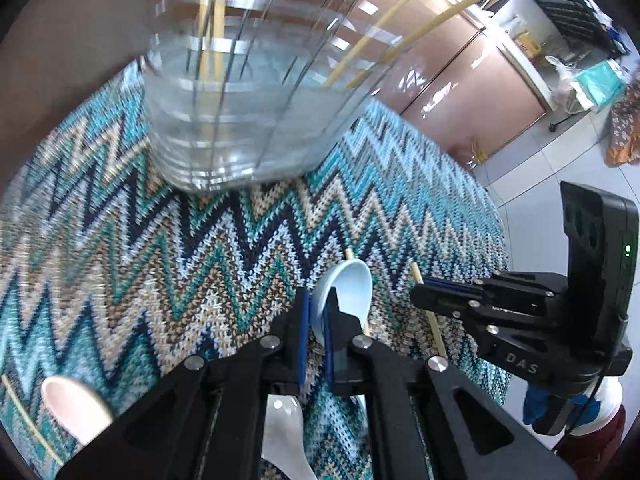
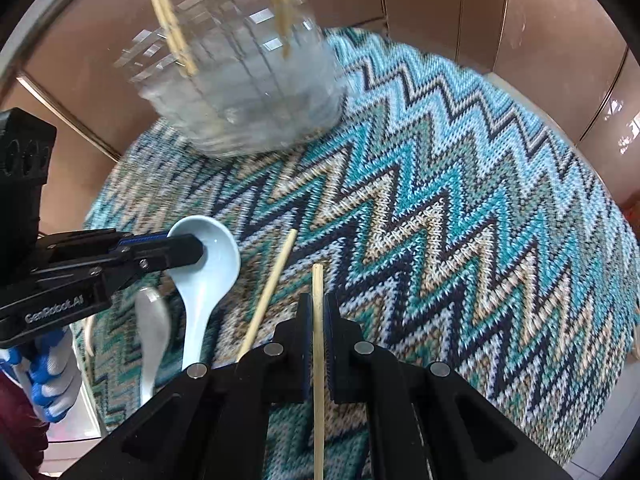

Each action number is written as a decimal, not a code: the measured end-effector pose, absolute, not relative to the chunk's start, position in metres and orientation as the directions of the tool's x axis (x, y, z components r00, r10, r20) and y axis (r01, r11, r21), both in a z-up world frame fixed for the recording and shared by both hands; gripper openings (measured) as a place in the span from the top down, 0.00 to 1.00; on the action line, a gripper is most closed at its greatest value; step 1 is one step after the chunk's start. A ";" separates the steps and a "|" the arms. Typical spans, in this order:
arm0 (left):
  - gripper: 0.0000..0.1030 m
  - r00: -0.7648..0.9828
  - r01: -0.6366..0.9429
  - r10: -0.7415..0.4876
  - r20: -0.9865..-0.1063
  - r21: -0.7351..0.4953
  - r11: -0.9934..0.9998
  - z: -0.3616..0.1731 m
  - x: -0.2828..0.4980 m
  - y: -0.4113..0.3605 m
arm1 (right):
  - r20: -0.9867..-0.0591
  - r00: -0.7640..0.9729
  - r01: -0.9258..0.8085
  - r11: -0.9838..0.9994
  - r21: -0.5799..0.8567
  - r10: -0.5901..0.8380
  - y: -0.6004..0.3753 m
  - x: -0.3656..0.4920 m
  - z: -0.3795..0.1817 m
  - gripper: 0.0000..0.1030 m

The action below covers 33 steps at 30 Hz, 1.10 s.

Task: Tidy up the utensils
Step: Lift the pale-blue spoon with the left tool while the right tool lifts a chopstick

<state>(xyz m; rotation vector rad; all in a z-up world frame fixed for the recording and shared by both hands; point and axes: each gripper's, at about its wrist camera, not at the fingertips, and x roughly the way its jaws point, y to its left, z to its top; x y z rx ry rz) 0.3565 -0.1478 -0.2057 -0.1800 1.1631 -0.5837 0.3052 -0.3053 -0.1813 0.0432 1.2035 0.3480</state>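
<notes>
on the far left of the left wrist view a pale pink spoon (image 1: pixel 76 412) lies on the zigzag knitted cloth (image 1: pixel 160 248), its rounded bowl smooth and matte. beside it, under the gripper body, a white spoon (image 1: pixel 284 436) lies on the cloth, glossy and partly hidden. in the middle the left gripper (image 1: pixel 316 320) pinches the rim of a light blue spoon (image 1: pixel 348 292), one blue pad inside the deep oval bowl and one outside; the right wrist view shows its handle (image 2: pixel 196 336) hanging down toward the cloth. behind stands a clear ribbed plastic holder (image 1: pixel 240 100), blurred, with pale wooden chopsticks (image 1: pixel 212 20) leaning inside it. to the right the right gripper (image 2: pixel 318 320) is pressed together on a single chopstick (image 2: pixel 318 340), a thin, straight, light wooden stick running between the pads with its blunt tip just past them. a second chopstick (image 2: pixel 268 292) lies slanted on the cloth just left of it, between the held stick and the blue spoon.
</notes>
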 end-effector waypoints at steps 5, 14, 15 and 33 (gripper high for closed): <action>0.95 0.367 0.361 -0.513 -0.776 -0.389 0.847 -0.169 0.327 -0.138 | -0.858 0.405 -0.277 0.937 0.213 0.315 -0.307 0.272 -0.141 0.94; 0.95 0.535 0.364 -0.474 -0.700 -0.316 0.876 -0.093 0.261 -0.106 | -0.749 0.565 -0.325 0.927 0.185 0.348 -0.298 0.198 -0.073 0.94; 0.95 0.548 0.361 -0.471 -0.691 -0.313 0.879 -0.085 0.254 -0.102 | -0.736 0.579 -0.331 0.926 0.182 0.352 -0.296 0.191 -0.066 0.94; 0.95 0.861 0.191 -0.273 -0.429 -0.224 0.956 0.043 0.232 -0.046 | -0.403 0.789 -0.460 0.881 0.115 0.464 -0.253 0.176 0.047 0.94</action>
